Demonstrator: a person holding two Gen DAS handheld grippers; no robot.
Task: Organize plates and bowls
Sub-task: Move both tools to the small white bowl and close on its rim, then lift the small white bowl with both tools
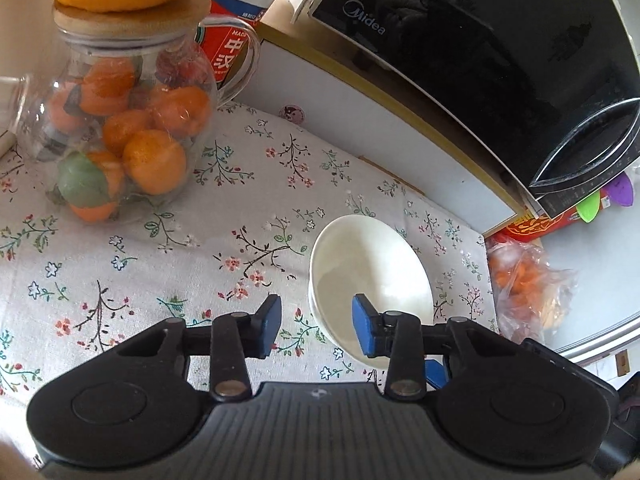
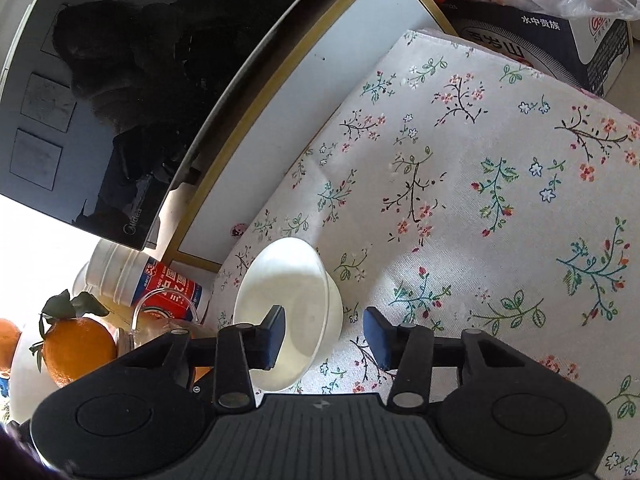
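- My left gripper (image 1: 316,326) angles down, jaws apart around the white bowl's (image 1: 370,268) near rim, not pressing.
- My right gripper (image 2: 325,334) likewise straddles the rim, gripping nothing.
- The bowl sits on the floral cloth (image 1: 160,264); its base is hidden.

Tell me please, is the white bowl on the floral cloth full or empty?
Empty: the white bowl shows only its bare white inside in both views.

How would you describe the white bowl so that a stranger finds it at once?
Start at the flowered tablecloth below the black Midea appliance. The white bowl stands there, apart from the glass jar of oranges. It is the only plain, empty white dish on the cloth.
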